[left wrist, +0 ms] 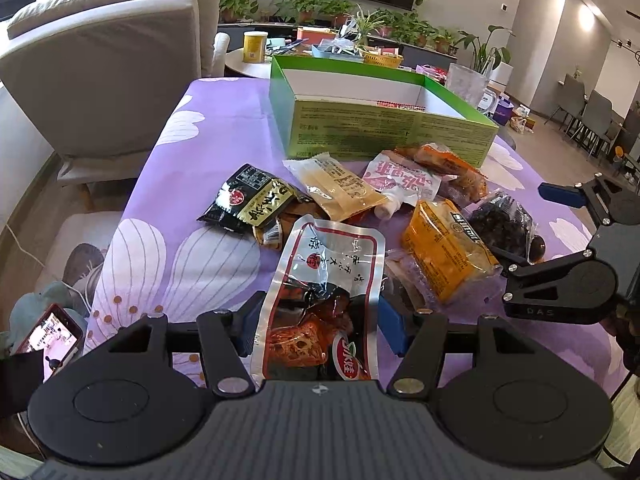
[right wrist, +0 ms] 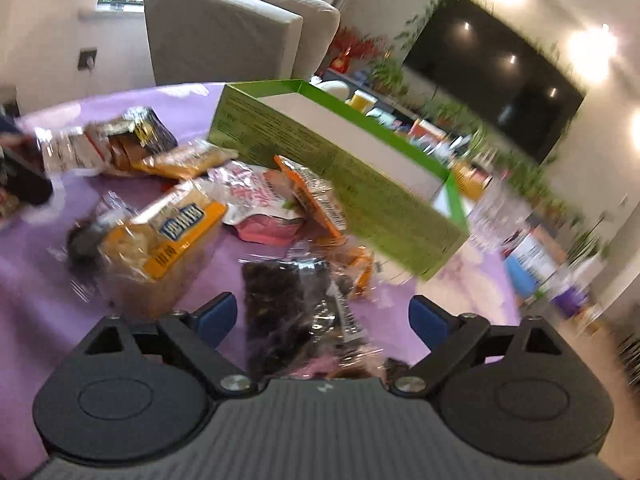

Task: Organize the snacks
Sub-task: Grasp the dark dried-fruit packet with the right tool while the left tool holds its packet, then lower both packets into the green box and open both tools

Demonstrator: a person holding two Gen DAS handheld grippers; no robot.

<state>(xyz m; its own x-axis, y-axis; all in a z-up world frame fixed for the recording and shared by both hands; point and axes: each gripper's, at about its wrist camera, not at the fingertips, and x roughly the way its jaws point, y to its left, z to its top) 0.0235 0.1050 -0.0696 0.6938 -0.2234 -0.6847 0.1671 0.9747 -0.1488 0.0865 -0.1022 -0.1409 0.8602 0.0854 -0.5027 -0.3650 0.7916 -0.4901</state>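
Note:
Several snack packets lie in a heap on the purple flowered tablecloth (left wrist: 208, 128) before an open green box (left wrist: 384, 128), whose white inside shows nothing. My left gripper (left wrist: 318, 322) has its blue pads against both sides of a clear red-trimmed packet of red snacks (left wrist: 320, 300). My right gripper (right wrist: 322, 316) is open around a clear packet of dark dried fruit (right wrist: 292, 300); it also shows at the right of the left wrist view (left wrist: 560, 220). An orange cracker packet (left wrist: 448, 248) lies between them. The green box (right wrist: 340, 168) stands just beyond.
A black-and-yellow packet (left wrist: 252, 196), a pale yellow packet (left wrist: 340, 184), a pink-and-white packet (left wrist: 400, 180) and an orange packet (left wrist: 452, 168) lie in the heap. A grey armchair (left wrist: 104, 64) stands at the left. A phone (left wrist: 52, 340) lies low left. A cluttered side table (left wrist: 320, 46) is behind.

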